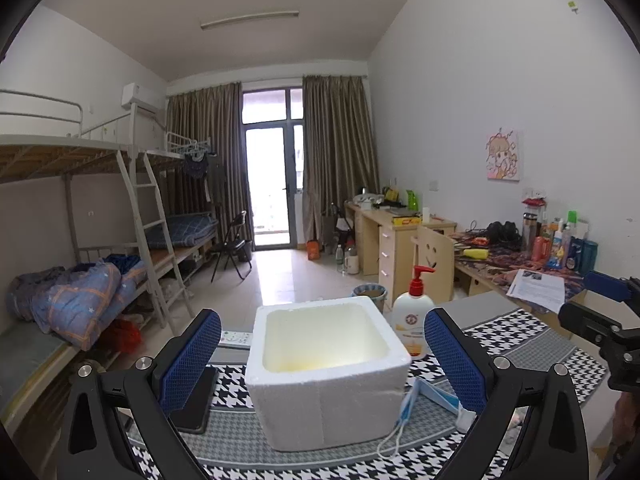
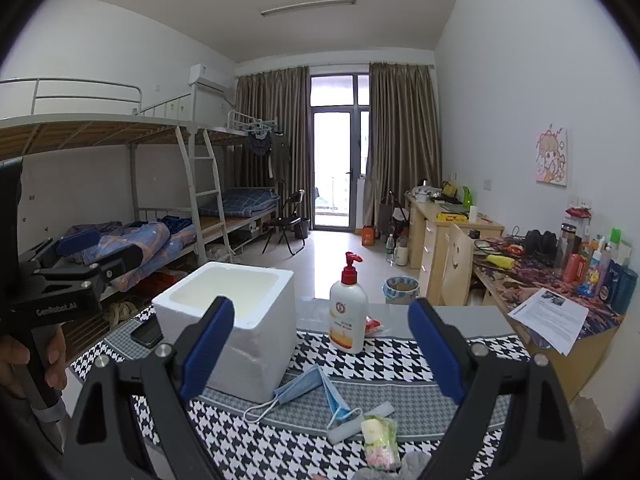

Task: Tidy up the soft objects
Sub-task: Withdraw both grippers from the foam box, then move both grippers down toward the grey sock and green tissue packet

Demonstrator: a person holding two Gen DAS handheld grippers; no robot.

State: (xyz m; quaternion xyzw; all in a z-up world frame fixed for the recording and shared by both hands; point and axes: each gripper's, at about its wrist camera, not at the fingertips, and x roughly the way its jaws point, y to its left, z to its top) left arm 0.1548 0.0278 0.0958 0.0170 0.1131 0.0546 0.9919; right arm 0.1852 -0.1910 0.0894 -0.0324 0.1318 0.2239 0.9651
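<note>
An open white foam box (image 1: pixel 324 364) (image 2: pixel 224 308) stands on the houndstooth cloth (image 2: pixel 400 356), and its inside looks bare. Right of the box lie blue face masks (image 2: pixel 320 388) (image 1: pixel 412 400) with loose ear loops. Nearer to me are a small clear packet of pink and green pieces (image 2: pixel 378 436) and a grey cloth (image 2: pixel 416 464) at the bottom edge. My left gripper (image 1: pixel 322 316) (image 2: pixel 100 250) is open, short of the box, with nothing between its pads. My right gripper (image 2: pixel 320 306) (image 1: pixel 592 302) is open above the masks and holds nothing.
A pump lotion bottle (image 2: pixel 348 316) stands behind the masks. A dark phone (image 2: pixel 146 334) and a remote (image 1: pixel 236 338) lie left of the box. A hand (image 2: pixel 16 360) holds the left gripper's handle. Bunk beds line the left wall and cluttered desks (image 2: pixel 540 276) the right.
</note>
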